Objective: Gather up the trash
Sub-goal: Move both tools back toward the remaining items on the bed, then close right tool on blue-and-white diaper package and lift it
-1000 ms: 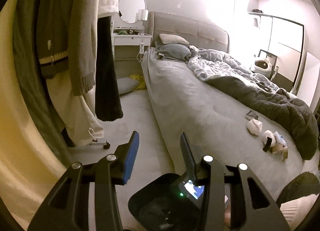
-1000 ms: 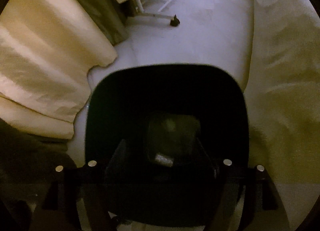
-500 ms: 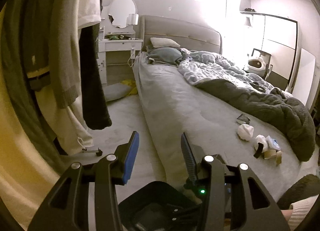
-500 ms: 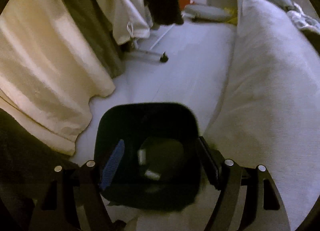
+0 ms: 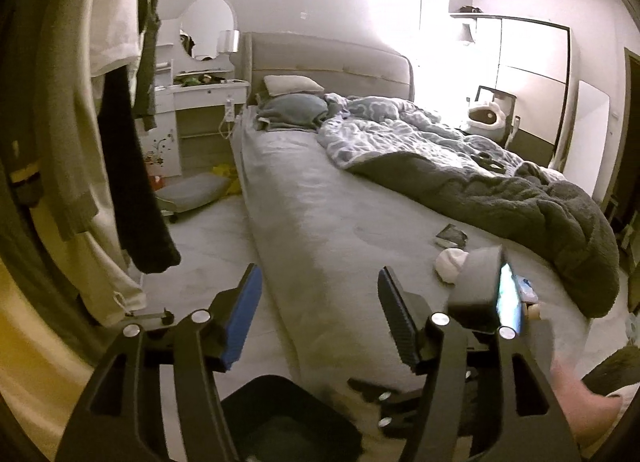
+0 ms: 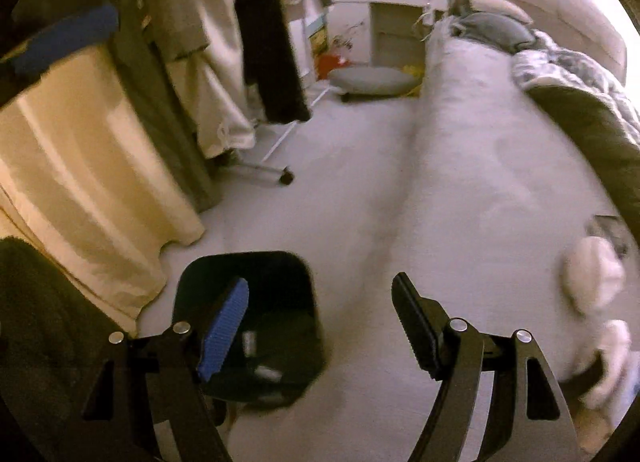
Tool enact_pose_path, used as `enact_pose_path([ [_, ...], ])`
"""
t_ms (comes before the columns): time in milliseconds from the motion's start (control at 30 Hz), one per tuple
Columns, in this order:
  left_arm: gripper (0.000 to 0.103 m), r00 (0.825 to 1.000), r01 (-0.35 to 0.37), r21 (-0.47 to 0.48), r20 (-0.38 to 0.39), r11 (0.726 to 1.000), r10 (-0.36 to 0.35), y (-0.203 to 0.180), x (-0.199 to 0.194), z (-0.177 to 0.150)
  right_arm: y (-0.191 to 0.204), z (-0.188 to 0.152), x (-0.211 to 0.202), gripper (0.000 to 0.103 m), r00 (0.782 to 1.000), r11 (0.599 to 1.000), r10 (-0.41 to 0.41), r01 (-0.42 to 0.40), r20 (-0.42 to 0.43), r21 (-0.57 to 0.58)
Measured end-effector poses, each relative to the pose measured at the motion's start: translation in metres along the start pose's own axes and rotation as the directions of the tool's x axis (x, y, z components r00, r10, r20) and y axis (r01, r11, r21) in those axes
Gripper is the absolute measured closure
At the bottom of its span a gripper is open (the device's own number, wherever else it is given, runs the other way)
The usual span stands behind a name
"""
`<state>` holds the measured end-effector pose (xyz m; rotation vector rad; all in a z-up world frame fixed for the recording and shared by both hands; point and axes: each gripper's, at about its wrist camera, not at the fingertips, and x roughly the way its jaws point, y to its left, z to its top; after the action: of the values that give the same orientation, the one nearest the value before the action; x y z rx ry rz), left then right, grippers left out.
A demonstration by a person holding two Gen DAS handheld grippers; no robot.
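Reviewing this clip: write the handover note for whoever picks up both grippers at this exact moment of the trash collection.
Left gripper: empty, fingers opening, nothing between them, aimed along the bed.
Right gripper: open and empty, above the floor between bin and bed.
Black trash bin: on the floor beside the bed, with a few small pieces already inside.
Done: some trash is in the bin.
Left: crumpled white tissue, dark wrapper and more small bits beside them still lie on the bed near the grey blanket. Pick each up and drop it into the bin.

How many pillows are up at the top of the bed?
2. A pale pillow leans against the headboard, and a grey-blue pillow lies just in front of it. The rumpled duvet may hide more.
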<state>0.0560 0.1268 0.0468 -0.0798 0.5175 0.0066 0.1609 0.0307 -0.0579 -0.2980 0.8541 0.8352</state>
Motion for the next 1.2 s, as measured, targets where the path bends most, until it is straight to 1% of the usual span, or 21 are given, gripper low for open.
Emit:
enact_pose_path([
  [100, 0.036, 1.0, 0.018, -0.005, -0.01, 1.0, -0.018, -0.009, 0.009, 0.001, -0.02, -0.002, -0.018, 0.028, 0.999, 0.999, -0.037, 0.037, 0.03, 0.027],
  [233, 0.032, 0.999, 0.044, -0.012, -0.024, 0.999, -0.044, -0.02, 0.019, 0.001, -0.054, -0.004, -0.047, 0.025, 0.992, 0.991, -0.102, 0.094, 0.075, 0.098],
  [367, 0.029, 0.996, 0.075, 0.001, -0.042, 0.997, -0.075, -0.037, 0.028, -0.001, -0.083, -0.011, -0.068, 0.023, 0.986, 0.98, -0.141, 0.125, 0.093, 0.155],
  [500, 0.026, 0.994, 0.097, 0.033, -0.059, 0.995, -0.095, -0.058, 0.037, -0.004, -0.111, -0.023, -0.084, 0.021, 0.981, 0.965, -0.171, 0.148, 0.091, 0.218],
  [533, 0.026, 0.993, 0.101, 0.04, -0.064, 0.994, -0.098, -0.061, 0.039, -0.005, -0.121, -0.026, -0.087, 0.021, 0.979, 0.956, -0.184, 0.157, 0.089, 0.249],
  [633, 0.025, 0.99, 0.118, 0.068, -0.085, 0.991, -0.112, -0.076, 0.047, -0.01, -0.138, -0.035, -0.093, 0.012, 0.976, 0.935, -0.201, 0.166, 0.083, 0.315],
  [800, 0.025, 0.983, 0.153, 0.11, -0.117, 0.982, -0.14, -0.099, 0.058, -0.02, -0.165, -0.052, -0.102, 0.009, 0.969, 0.889, -0.238, 0.189, 0.068, 0.417],
  [867, 0.025, 0.98, 0.169, 0.132, -0.128, 0.977, -0.153, -0.11, 0.062, -0.024, -0.174, -0.058, -0.106, 0.006, 0.966, 0.871, -0.25, 0.194, 0.067, 0.452],
  [1033, 0.025, 0.97, 0.21, 0.177, -0.157, 0.962, -0.183, -0.133, 0.069, -0.034, -0.195, -0.073, -0.111, 0.005, 0.952, 0.816, -0.304, 0.242, 0.034, 0.525],
  [1133, 0.025, 0.964, 0.231, 0.19, -0.177, 0.954, -0.198, -0.143, 0.075, -0.039, -0.204, -0.08, -0.108, 0.005, 0.949, 0.797, -0.314, 0.258, 0.01, 0.546],
  [1200, 0.025, 0.96, 0.245, 0.202, -0.191, 0.948, -0.207, -0.149, 0.078, -0.042, -0.208, -0.084, -0.105, 0.005, 0.954, 0.796, -0.298, 0.246, 0.006, 0.553],
])
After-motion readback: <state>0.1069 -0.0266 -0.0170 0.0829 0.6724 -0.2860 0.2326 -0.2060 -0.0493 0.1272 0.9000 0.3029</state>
